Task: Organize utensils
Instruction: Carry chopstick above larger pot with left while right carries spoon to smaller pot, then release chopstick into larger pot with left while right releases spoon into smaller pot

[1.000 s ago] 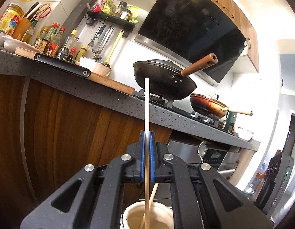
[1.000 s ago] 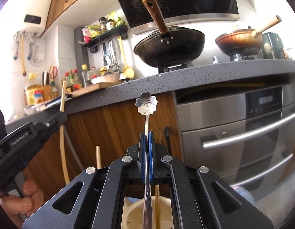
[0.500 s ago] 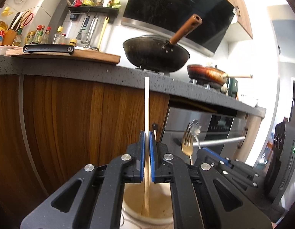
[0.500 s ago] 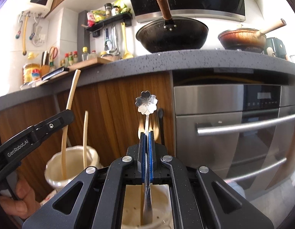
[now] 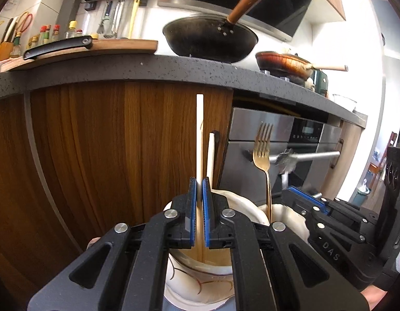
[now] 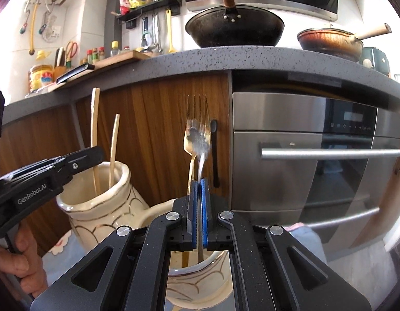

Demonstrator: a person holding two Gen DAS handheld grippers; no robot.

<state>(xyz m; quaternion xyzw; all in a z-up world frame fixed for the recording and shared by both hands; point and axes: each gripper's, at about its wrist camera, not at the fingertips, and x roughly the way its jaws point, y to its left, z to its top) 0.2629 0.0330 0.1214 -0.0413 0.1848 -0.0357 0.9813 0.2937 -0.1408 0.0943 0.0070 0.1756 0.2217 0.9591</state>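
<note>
Chopstick [image 5: 200,140] in left claw [image 5: 199,212]; right claw [image 6: 199,212] grips blurred spoon [image 6: 198,140].

"GenRobot.AI" marks the left gripper [image 6: 70,167] (right gripper [image 5: 303,194]: "DAS").

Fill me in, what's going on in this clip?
A person with a handheld gripper in each hand is sorting utensils into two cream ceramic jars on the floor by the kitchen cabinets. The left gripper is shut on a chopstick, its lower end inside the left jar beside another chopstick. The right gripper is shut on a silver spoon, lowering it into the right jar, which already holds a gold fork. Neither has been released.
</note>
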